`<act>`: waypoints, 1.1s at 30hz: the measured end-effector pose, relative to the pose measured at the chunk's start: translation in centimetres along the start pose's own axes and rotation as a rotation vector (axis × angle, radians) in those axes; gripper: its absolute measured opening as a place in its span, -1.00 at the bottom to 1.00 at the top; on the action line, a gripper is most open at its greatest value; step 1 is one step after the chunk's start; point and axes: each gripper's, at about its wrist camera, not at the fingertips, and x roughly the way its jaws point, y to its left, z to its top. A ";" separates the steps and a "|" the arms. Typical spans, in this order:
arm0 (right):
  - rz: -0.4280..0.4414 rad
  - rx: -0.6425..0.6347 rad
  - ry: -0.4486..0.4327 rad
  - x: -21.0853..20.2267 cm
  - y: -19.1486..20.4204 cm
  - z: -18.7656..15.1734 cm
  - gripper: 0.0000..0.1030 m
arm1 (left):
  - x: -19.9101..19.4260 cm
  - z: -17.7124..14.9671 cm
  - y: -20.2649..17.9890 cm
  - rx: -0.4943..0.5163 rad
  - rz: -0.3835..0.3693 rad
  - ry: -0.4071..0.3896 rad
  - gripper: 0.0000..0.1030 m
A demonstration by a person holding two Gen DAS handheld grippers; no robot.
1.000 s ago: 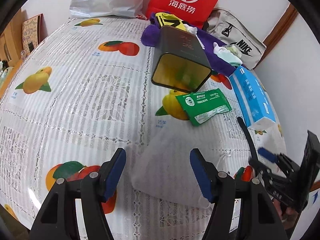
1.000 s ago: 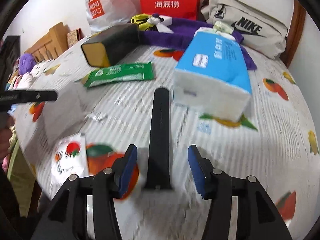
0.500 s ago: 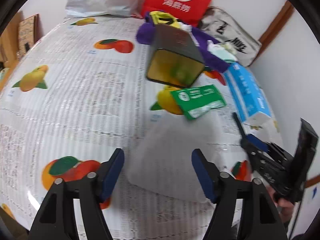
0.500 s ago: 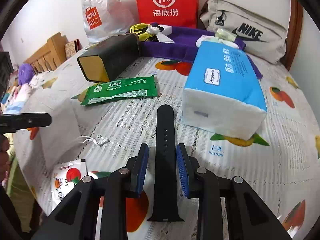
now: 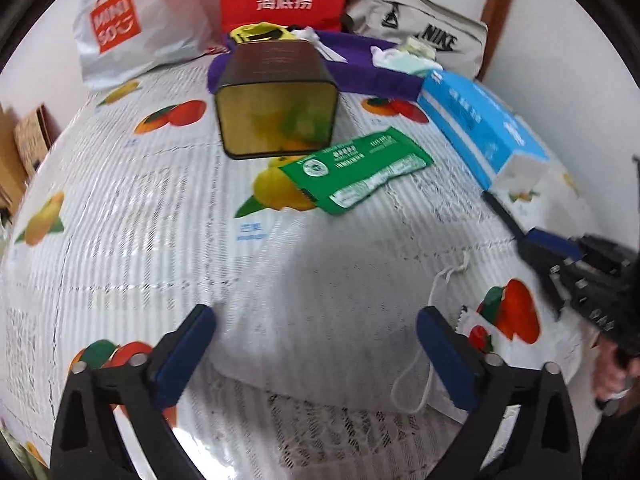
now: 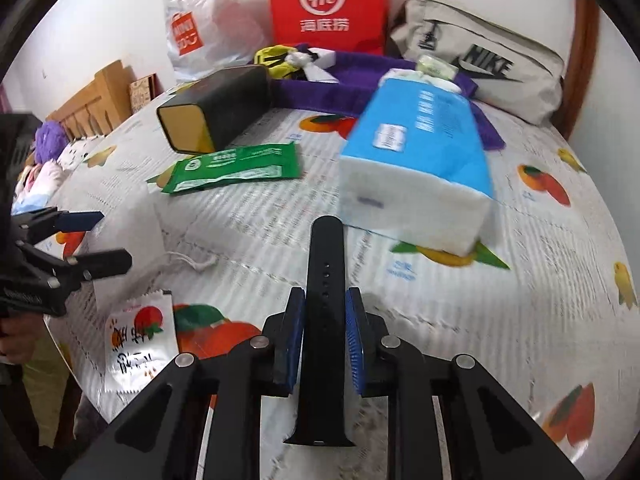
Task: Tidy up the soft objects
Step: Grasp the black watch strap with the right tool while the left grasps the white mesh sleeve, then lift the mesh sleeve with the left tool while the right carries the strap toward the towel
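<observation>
Right wrist view: worktop (image 6: 500,320) under a fruit-print cloth carries everything; largest item is the blue tissue pack (image 6: 416,168), lying just beyond the black strap (image 6: 326,280); dark tin (image 6: 212,116) lies on its side, open end toward camera, with the green packet (image 6: 236,168) just in front of it; purple cloth (image 6: 340,88) heaped at the back holds a few small soft pieces. Right gripper (image 6: 325,332) jaws are clamped on the black strap, pads touching both edges, strap sticking forward. Left gripper (image 5: 316,348) jaws are wide apart, holding nothing, straddling the white drawstring pouch (image 5: 328,300) which lies flat; small fruit sachet (image 5: 492,332) just beside it. Judgement: early stage; one item in hand, nothing visibly sorted; pouch, packet, sachet and tissue pack all loose.
</observation>
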 end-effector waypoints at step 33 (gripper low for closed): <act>0.004 0.080 -0.054 -3.8 -1.8 -0.3 -0.61 | -3.0 1.4 2.6 -0.140 -0.117 -0.050 -0.84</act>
